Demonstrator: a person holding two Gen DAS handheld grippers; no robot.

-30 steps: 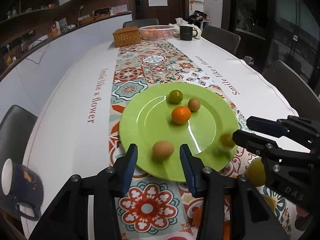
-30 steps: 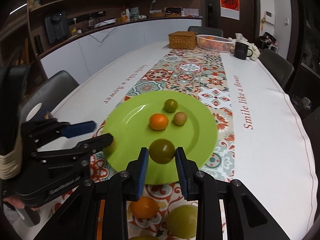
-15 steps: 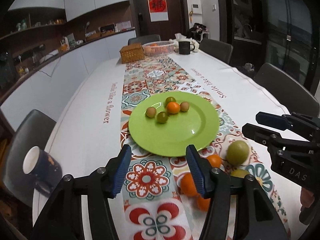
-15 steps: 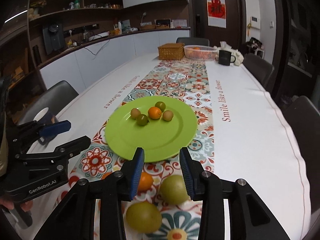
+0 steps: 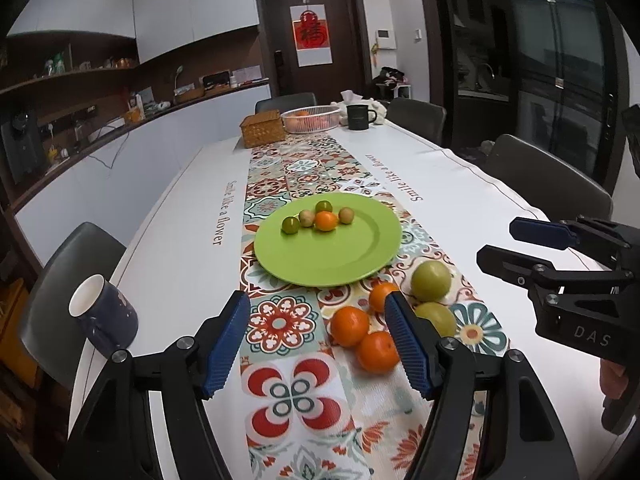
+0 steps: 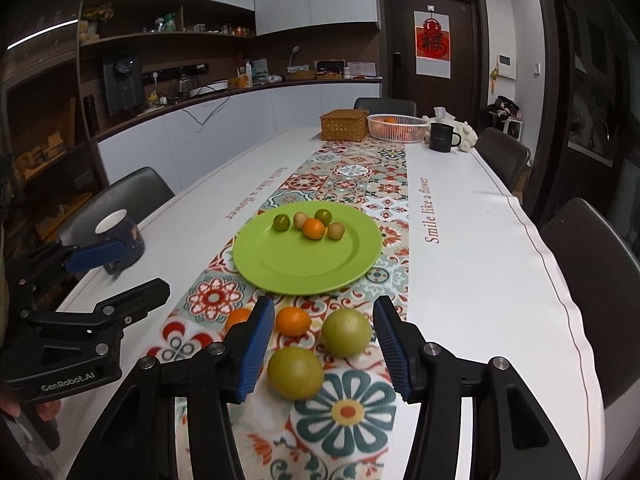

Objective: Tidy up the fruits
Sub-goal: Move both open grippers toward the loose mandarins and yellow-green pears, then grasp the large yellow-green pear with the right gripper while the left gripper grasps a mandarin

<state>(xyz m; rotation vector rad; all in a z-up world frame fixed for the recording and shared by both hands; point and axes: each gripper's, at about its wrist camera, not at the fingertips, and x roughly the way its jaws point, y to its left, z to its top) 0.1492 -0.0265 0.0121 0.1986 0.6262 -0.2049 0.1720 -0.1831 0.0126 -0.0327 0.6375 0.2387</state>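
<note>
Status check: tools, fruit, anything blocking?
Left tool and right tool both open, empty. Five small fruits on green plate; three oranges and two green fruits loose on the runner. Nothing blocking.

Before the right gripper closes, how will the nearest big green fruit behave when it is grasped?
The nearest green fruit is round and smooth, so it would probably roll if nudged. It looks firm, likely not floppy. It fits between the open right gripper, so centering should help.

Loose fruit (image 6: 316,344) crowds the runner before the plate (image 6: 308,268).
</note>
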